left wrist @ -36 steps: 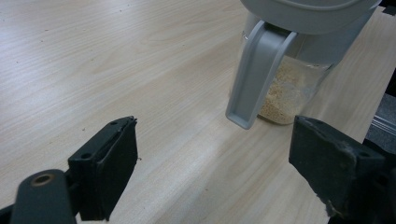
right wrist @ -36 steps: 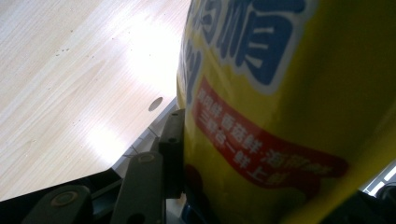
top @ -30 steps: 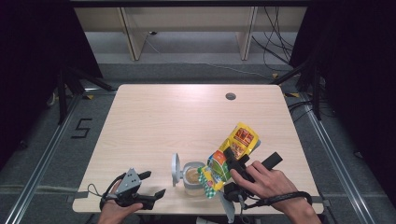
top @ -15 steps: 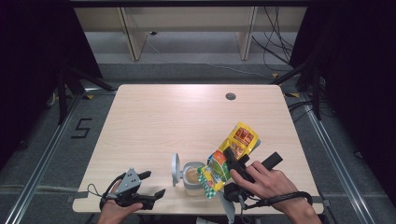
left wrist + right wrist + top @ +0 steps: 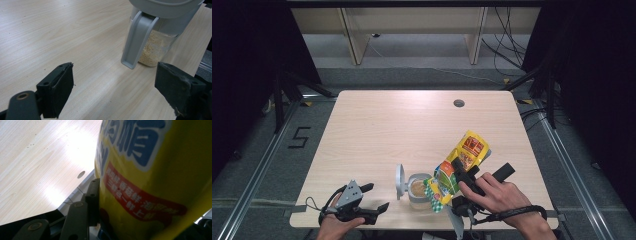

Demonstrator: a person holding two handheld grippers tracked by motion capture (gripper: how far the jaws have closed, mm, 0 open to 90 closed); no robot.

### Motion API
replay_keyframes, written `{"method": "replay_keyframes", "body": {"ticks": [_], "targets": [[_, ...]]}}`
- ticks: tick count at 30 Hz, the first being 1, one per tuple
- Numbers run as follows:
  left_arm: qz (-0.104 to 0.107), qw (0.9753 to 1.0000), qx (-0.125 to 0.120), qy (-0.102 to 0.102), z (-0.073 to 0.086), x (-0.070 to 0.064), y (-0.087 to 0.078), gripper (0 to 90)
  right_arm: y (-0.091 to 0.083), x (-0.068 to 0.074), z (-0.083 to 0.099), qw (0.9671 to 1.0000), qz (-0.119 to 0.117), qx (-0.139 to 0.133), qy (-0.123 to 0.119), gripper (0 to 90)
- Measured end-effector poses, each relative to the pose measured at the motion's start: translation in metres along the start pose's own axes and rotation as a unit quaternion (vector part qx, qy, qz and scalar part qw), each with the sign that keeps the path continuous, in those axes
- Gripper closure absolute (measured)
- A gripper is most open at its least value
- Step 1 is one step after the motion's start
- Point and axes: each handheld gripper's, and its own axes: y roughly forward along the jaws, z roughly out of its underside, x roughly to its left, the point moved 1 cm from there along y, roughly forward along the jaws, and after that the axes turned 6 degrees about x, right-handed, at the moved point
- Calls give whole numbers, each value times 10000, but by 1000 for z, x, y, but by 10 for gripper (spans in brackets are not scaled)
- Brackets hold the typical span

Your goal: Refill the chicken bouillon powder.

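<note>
High view: pouch [image 5: 462, 160] mouth-down toward jar [image 5: 417, 189].

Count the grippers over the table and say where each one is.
2. The left gripper hovers open at the near left edge; the right gripper clamps the yellow bag tilted over the jar.

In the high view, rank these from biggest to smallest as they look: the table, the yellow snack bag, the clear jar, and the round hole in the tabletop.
1. Table, by far the largest.
2. Yellow snack bag, tilted over the jar and held in the right tongs.
3. Clear jar, which looks somewhat smaller, though the bag partly covers it.
4. Round hole, the smallest.
</note>
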Motion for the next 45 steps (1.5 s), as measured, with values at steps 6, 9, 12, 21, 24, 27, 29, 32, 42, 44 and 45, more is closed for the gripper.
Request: {"method": "replay_keyframes", "body": {"ticks": [6, 9, 12, 21, 24, 27, 29, 32, 42, 44, 45], "targets": [[2, 9999, -13, 143, -1, 2, 0, 150, 0, 1, 0, 10000, 54, 43, -3, 620], [-7, 10000, -12, 72, 0, 1, 0, 150, -1, 1, 1, 10000, 59, 50, -2, 621], [6, 10000, -4, 66, 0, 1, 0, 150, -1, 1, 1, 10000, 57, 49, 12, 621], [-11, 9999, -25, 147, -1, 2, 0, 150, -1, 0, 1, 10000, -17, 32, -12, 623], [-9, 9999, -27, 152, -1, 2, 0, 150, 0, 1, 2, 10000, 59, 41, 0, 624], [-6, 10000, -18, 4, 0, 0, 0, 150, 0, 0, 3, 9999, 93, 12, -99, 626], [-1, 9999, -15, 155, -1, 2, 0, 150, 0, -1, 3, 9999, 66, 14, -150, 628], [-1, 9999, -13, 146, -1, 1, 0, 150, -1, 2, 4, 10000, 38, -24, -1, 634], [-7, 9999, -23, 146, -1, 2, 0, 149, 2, 6, 3, 9989, -128, -147, 428, 673], [2, 10000, -7, 71, 0, 1, 0, 150, 3, 10, 3, 9964, -236, -177, 792, 686], [-1, 10000, -2, -12, 0, 0, 0, 150, 4, 11, 4, 9954, -281, -198, 892, 689]]}}
